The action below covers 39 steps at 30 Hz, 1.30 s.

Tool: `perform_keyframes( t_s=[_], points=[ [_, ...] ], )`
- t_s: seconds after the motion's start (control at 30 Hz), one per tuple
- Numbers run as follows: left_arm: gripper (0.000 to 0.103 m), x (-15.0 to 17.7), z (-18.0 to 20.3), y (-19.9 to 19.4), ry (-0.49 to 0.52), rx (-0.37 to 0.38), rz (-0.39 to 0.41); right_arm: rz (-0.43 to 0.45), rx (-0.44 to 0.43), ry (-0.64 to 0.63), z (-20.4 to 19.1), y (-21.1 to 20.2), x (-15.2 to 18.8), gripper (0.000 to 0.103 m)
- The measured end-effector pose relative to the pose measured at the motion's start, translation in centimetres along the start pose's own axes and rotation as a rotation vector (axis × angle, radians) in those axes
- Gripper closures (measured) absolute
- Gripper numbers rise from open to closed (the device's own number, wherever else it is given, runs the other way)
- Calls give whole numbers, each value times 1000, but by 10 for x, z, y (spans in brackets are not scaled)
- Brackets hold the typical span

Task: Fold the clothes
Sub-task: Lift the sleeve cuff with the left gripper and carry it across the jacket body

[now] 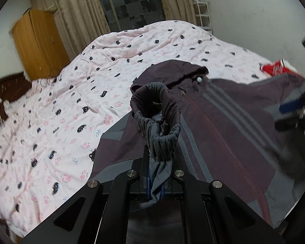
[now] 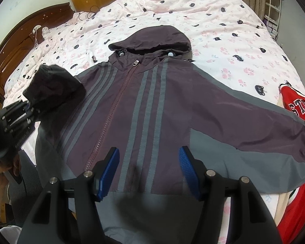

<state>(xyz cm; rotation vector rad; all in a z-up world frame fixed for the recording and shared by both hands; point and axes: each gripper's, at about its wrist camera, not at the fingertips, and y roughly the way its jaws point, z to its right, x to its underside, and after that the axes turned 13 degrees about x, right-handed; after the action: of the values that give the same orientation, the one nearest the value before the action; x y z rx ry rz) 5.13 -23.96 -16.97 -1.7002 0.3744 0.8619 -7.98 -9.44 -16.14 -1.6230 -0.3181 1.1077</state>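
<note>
Hooded jacket [image 2: 144,105] lies front-up and zipped on the pink bedspread [image 2: 223,20], hood toward the headboard [image 2: 20,46], its right-hand sleeve [image 2: 254,118] spread flat toward the red jersey [image 2: 294,109].

Left gripper [image 1: 155,185]: jaws pinched tight on the gathered cuff [image 1: 158,111] of the other sleeve, lifted clear of the bedspread beside the jacket's chest. Right gripper [image 2: 150,172]: jaws roughly half open, nothing between the pads [image 2: 109,170], hovering over the jacket's lower front near the hem.

Step in hand, as we judge it: carry the held sleeve across the chest. To do it well we would keep the cuff low, lay the sleeve straight across the stripes without dragging the body, and let the free gripper pin the hem if the fabric slides. This shell looks slippery; a high lift may pull the shoulder off line.

View differences: the left wrist view shows the cuff cloth caught between the pads; the right wrist view shows the whole jacket outline, both hood toggles and the flat sleeve, which the left view mostly misses.
</note>
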Motion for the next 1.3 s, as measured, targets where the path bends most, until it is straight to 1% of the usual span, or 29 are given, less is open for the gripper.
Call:
perform_keyframes(
  t_s=[0.2, 0.23, 0.3, 0.4, 0.5, 0.57, 0.63, 0.77, 0.9, 1.03, 1.1, 1.17, 1.3],
  points=[
    [97, 3, 21, 3, 100, -50, -14, -5, 1, 10, 4, 1, 2, 40],
    [97, 3, 26, 2, 127, -69, -11, -6, 0, 11, 4, 2, 2, 41],
    [97, 4, 33, -1, 161, -98, 5, -9, -1, 10, 4, 3, 2, 40],
    [97, 2, 45, -10, 193, -132, 57, -12, -1, 7, 2, 4, 3, 41],
    [97, -4, 54, -17, 203, -116, 101, -12, 1, 10, 3, 5, 3, 40],
    [97, -8, 63, -16, 210, -77, 103, -11, 9, 19, 5, 5, 3, 40],
    [97, -9, 69, -12, 206, -35, 92, -12, 21, 34, 10, 5, 3, 41],
    [97, -3, 83, 0, 229, 14, 52, -18, 32, 70, 21, 4, 4, 40],
    [97, 8, 88, 15, 232, 42, -18, -23, 39, 83, 27, 4, 6, 40],
    [97, 15, 96, 16, 262, 31, -24, -29, 38, 81, 27, 5, 7, 40],
    [97, 17, 100, 14, 269, 43, -19, -33, 36, 75, 25, 7, 7, 40],
    [97, 18, 104, 14, 285, 40, -23, -36, 35, 69, 22, 9, 7, 40],
    [96, 25, 111, 25, 321, 34, -71, -29, 35, 62, 18, 7, 5, 40]
  ],
)
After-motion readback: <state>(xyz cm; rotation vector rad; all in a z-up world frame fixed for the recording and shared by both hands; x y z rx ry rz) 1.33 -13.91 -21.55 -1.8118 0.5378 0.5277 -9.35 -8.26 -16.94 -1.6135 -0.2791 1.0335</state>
